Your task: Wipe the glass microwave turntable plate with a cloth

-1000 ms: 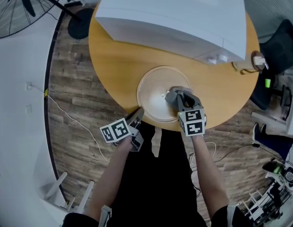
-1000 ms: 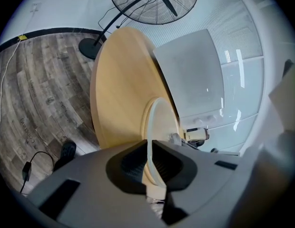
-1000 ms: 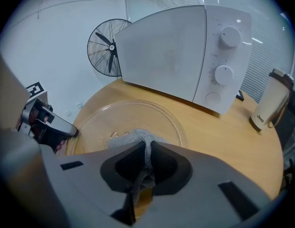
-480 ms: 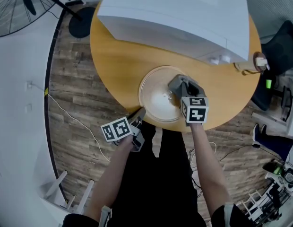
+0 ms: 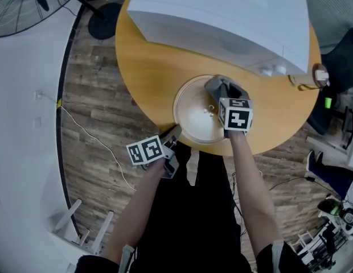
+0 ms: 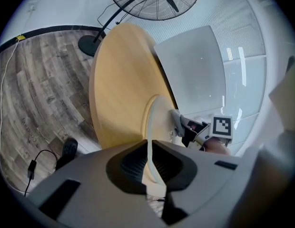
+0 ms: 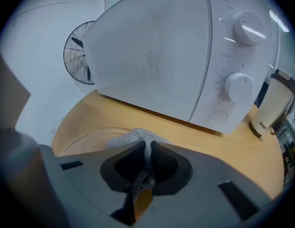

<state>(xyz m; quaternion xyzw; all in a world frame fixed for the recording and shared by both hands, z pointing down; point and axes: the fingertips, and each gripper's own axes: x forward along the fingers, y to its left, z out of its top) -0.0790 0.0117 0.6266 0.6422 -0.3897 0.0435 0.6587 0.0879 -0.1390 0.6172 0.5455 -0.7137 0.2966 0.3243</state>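
The right claw is clamped on a grey cloth, which bunches out past its tips and rests on the far part of the glass plate. Close ahead of it stands a white microwave, its door and two knobs facing the claw. A cup sits off to the right and a fan far to the left. The left claw pinches the plate's near rim, at the near edge of the round wooden table. Beyond its tips lie the plate, the right claw and the microwave. A cable trails on the floor to its left.
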